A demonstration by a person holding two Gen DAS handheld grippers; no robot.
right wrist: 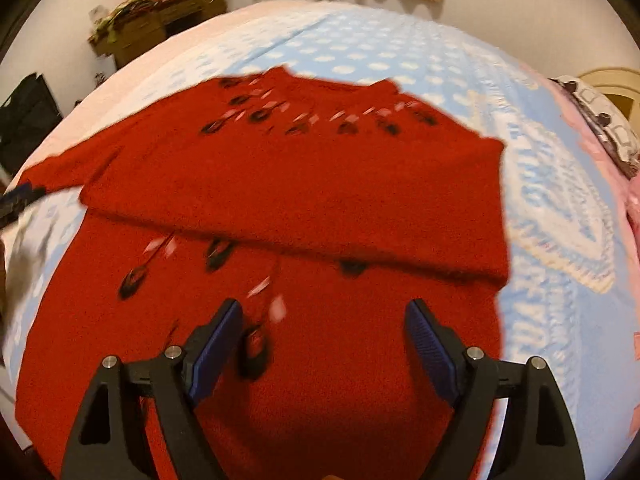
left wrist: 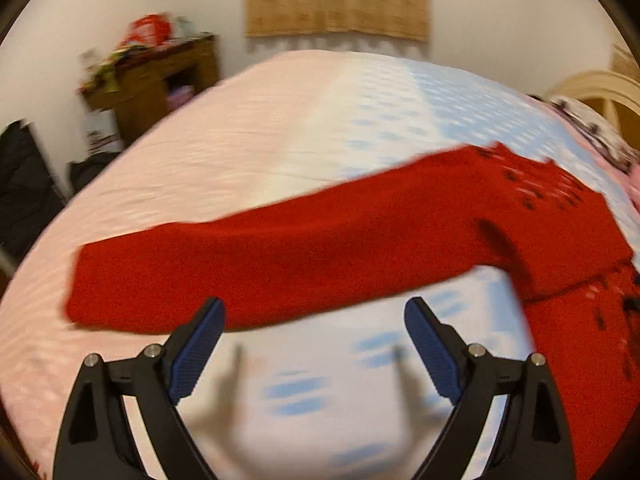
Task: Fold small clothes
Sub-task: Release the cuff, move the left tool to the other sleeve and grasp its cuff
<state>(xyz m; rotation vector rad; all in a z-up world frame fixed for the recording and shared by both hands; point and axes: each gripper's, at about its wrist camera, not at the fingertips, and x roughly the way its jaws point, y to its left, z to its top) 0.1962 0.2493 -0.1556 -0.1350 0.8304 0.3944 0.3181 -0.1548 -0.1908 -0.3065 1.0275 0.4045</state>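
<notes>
**Folding the red sweater: sleeve next**

Left hand-held gripper (left wrist: 314, 344): jaws spread wide, nothing between them, tilted down toward the bed (left wrist: 248, 152), just short of the near edge of the sweater sleeve (left wrist: 248, 264). Best to approach the sleeve near its cuff end, to close on both layers of the knit together, then to lift only a little and carry it across the sweater body, so that the thick fabric does not drag or bunch. Judged from here: sleeve stretched out flat away from the body, not yet folded in.

Right hand-held gripper (right wrist: 324, 344): jaws also wide apart and holding nothing, pointed steeply down, hovering over the lower part of the red sweater (right wrist: 280, 184). Useful there as a weight to press the body while the sleeve comes over.

Sweater spread on the bed, with one part already laid across its upper half, a fold edge running across the middle. Dark and pink ornaments on the sweater front, somewhat blurred. Beyond the sweater, a wooden cabinet (right wrist: 160, 28) against the wall.
</notes>
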